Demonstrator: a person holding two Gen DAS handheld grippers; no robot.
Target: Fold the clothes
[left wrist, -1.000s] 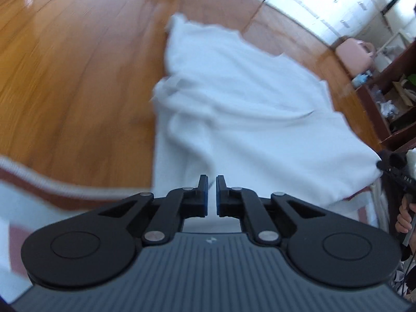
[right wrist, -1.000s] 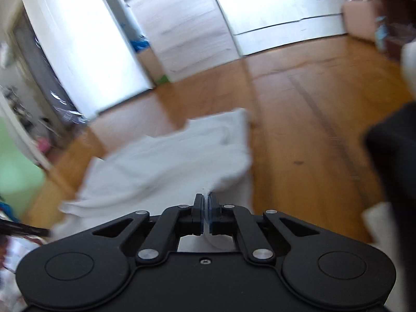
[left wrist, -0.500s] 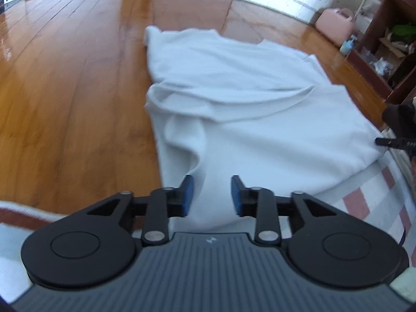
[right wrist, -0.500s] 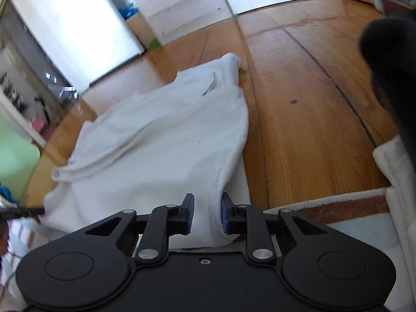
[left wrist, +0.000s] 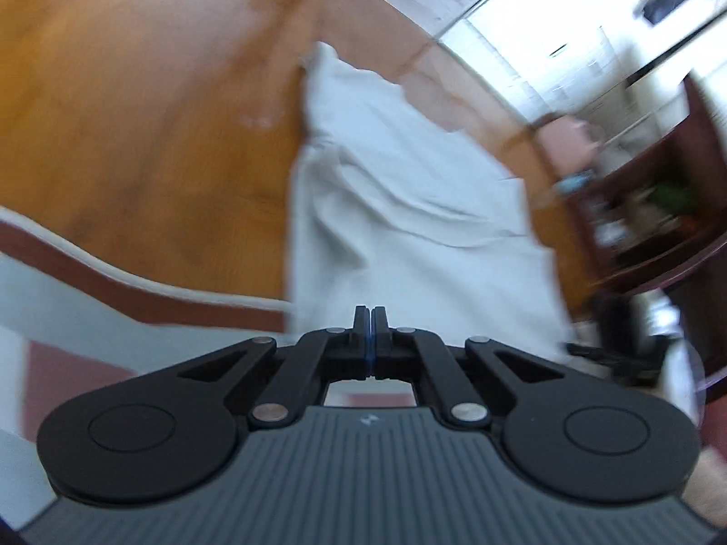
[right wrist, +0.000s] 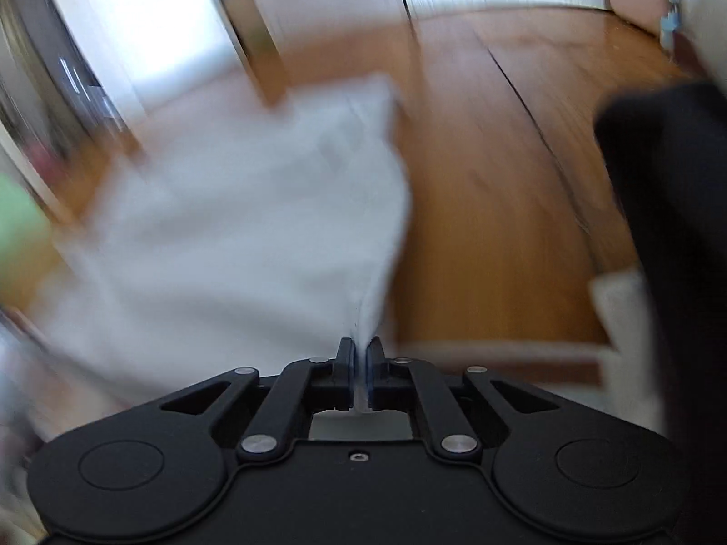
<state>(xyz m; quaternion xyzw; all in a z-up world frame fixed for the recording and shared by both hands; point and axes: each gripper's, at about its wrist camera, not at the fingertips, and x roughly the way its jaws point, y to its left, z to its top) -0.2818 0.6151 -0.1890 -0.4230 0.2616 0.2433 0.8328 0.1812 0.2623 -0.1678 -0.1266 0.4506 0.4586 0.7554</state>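
A white garment (left wrist: 409,209) lies partly folded on the wooden floor (left wrist: 136,113), its near end reaching a rug. In the left wrist view my left gripper (left wrist: 370,313) sits at the garment's near edge, jaws fully together. No cloth shows between its pads. In the right wrist view the same garment (right wrist: 254,227) rises in a taut ridge to my right gripper (right wrist: 361,345). Its jaws are closing, with a thin fold of white cloth pinched between the pads. Both views are blurred.
A rug (left wrist: 91,299) with a red-brown border lies under both grippers. A dark wooden shelf (left wrist: 659,209) and a pink container (left wrist: 568,136) stand at the right. In the right wrist view a dark blurred shape (right wrist: 672,227) fills the right side, and a white door (right wrist: 159,22) stands at the far left.
Half a second ago both grippers stood open over the garment's near edge. Both have closed; the right one now pinches cloth and pulls it taut. The left view has swung.
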